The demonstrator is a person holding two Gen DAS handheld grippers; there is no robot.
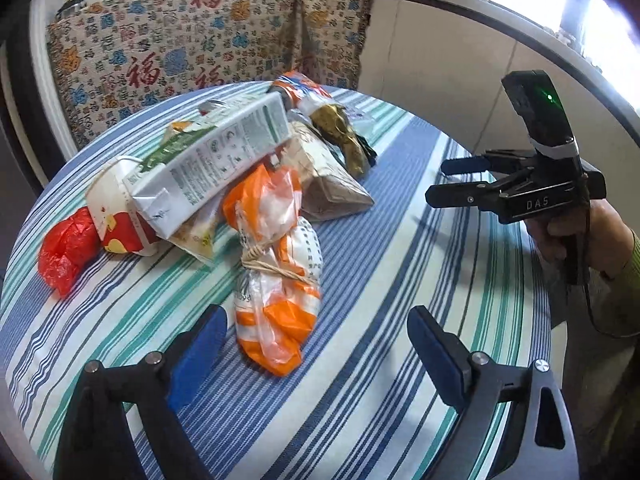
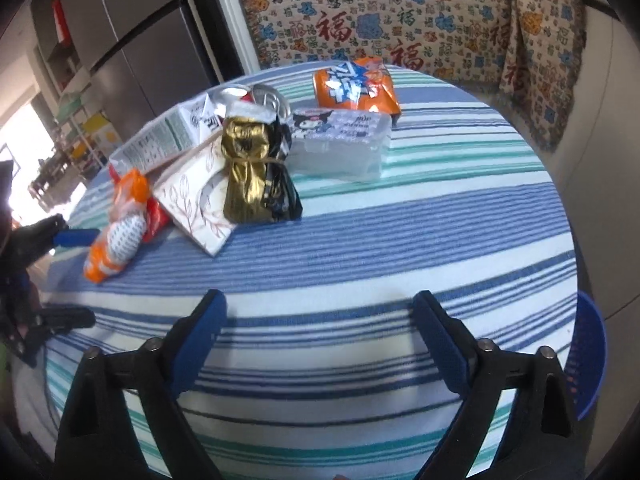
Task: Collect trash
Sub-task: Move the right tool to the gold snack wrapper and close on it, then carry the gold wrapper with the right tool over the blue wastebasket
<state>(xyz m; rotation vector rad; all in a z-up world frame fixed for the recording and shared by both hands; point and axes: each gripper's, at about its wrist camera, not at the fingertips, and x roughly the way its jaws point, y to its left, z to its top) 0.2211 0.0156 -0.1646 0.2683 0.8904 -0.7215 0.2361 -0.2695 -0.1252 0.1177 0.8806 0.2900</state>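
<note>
The round table (image 2: pixel 400 240), covered by a striped cloth, carries the trash pile on its far-left half; the near and right portions of the cloth are bare up to the curved table edge, beside which the rim of a blue basket (image 2: pixel 592 352) shows at the right. A patterned cloth (image 2: pixel 400 12) hangs close behind the far edge. The left gripper (image 1: pixel 316 344) hovers above the near part of the table, angled downward, its jaws spread wide with nothing between them. The right gripper (image 2: pixel 320 332) is held by a hand (image 1: pixel 576 236) at the table's right side, also tilted down toward the cloth, jaws wide apart and empty; both have just been closing slightly. The tied orange-and-white plastic bag (image 1: pixel 272 264) lies nearest the left gripper, its long axis running from that gripper toward the pile. The milk carton (image 1: pixel 208 164) rests tilted across the pile, its long axis diagonal, propped on a paper cup (image 1: pixel 116 208). A red plastic bag (image 1: pixel 66 248) lies at the left end. A gold wrapper (image 2: pixel 248 172), a tissue box (image 2: pixel 200 200), a clear tissue pack (image 2: pixel 344 144) and an orange snack packet (image 2: pixel 356 84) lie farther back.
</note>
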